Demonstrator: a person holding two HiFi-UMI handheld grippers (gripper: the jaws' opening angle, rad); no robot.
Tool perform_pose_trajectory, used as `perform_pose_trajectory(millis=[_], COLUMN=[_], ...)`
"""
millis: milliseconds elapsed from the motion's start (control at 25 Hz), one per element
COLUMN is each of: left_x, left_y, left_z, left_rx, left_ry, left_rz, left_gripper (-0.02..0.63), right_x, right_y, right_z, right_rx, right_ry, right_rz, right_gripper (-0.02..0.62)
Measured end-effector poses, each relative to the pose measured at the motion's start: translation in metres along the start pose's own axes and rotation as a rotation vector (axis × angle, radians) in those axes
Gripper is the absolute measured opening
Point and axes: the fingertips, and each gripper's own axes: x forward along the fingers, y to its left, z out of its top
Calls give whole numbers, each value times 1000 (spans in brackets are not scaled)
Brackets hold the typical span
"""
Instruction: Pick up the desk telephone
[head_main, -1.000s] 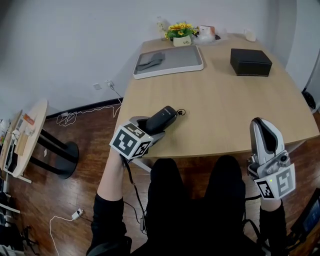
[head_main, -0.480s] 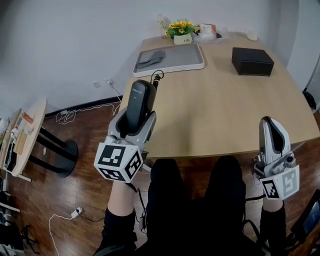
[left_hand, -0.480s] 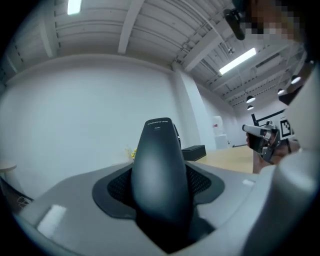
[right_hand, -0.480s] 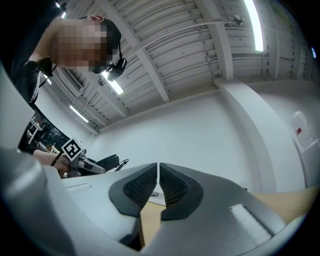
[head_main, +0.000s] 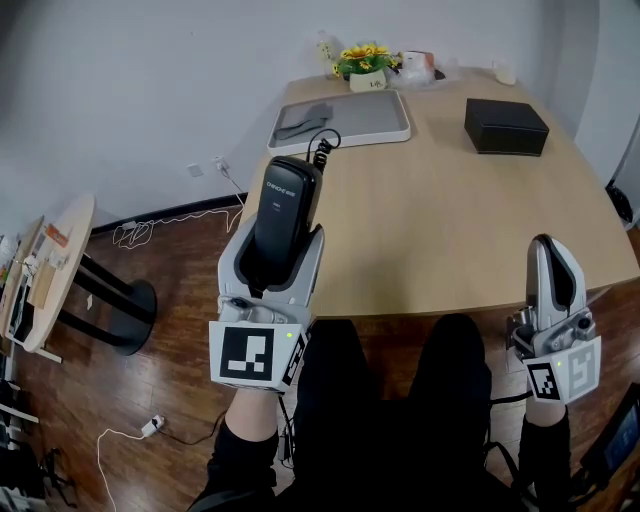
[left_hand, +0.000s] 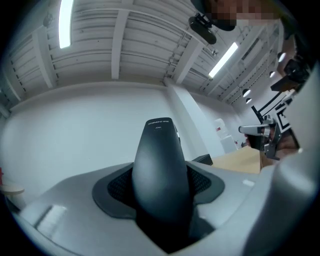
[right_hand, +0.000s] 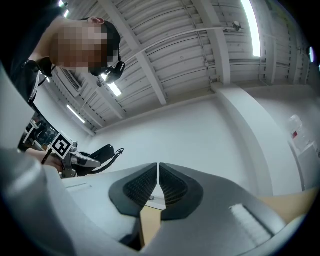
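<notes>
The desk telephone's black handset (head_main: 286, 200) is off the table, held up in front of the table's left front corner with its tip pointing away from me. My left gripper (head_main: 280, 238) is shut on the handset's lower half, one jaw on each side. A coiled cord (head_main: 323, 148) curls from the handset's far end. The left gripper view has the handset (left_hand: 160, 165) filling the gap between the pads (left_hand: 119, 187). My right gripper (head_main: 552, 268) hangs by the table's front right edge, shut and empty. In the right gripper view its pads (right_hand: 145, 186) meet.
On the wooden table (head_main: 450, 220) lie a grey tray (head_main: 385, 128) with a grey cloth (head_main: 302, 120), a black box (head_main: 505, 125) and a flower pot (head_main: 365, 66) at the back. A round side table (head_main: 48, 275) and floor cables (head_main: 170, 225) are at the left.
The left gripper has swung the handset from lying over the table's edge to pointing away from me, and raised it closer to the camera. The right gripper sank slightly.
</notes>
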Motion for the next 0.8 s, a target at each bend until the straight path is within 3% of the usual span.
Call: perform_pose_trajectory(millis=[320,800], left_x=[2,-12], left_y=[-11,6], left_z=[6,28], left_rx=[4,55], left_ry=[-48,-133], left_rz=[15,91], left_gripper=[264,264], right_x=[0,1], right_y=[-3,1], right_z=[3,0], right_rx=[-1,-35], right_ry=[-9,11], right_rz=[-12,-9], right_gripper=[11,0])
